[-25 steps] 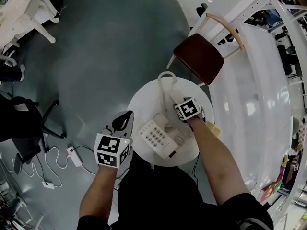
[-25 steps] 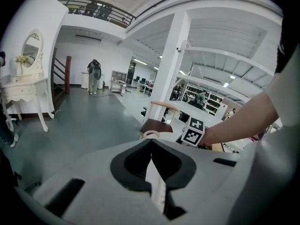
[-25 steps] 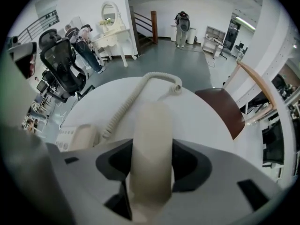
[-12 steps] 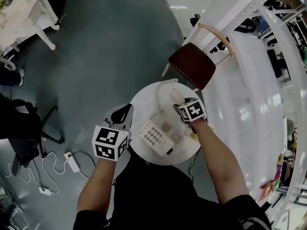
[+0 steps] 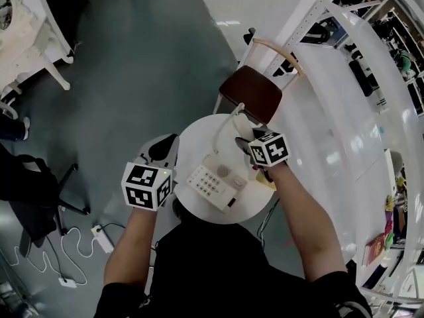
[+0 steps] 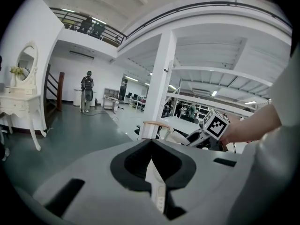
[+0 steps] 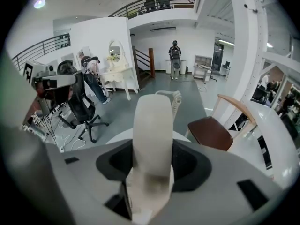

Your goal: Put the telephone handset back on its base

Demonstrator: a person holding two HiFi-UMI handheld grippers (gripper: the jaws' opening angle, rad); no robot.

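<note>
Plainly, with the right tongs (image 5: pixel 244 142) clamped on the handset (image 7: pixel 151 121) at 1 o'clock from the base (image 5: pixel 212 181) and the left tongs (image 5: pixel 161 152) closed, empty, a tilted set-down or the tugging cord (image 5: pixel 220 126) could have left it lying crooked.

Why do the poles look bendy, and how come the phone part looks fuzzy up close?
Head view: the wide lens curves the white shelving at the edges, and a light glares off the floor. Left gripper view: the pillar bows, with a dark ring round the picture. Right gripper view: the handset is so near the camera that its lower end blurs; the chair looks sharper.
</note>
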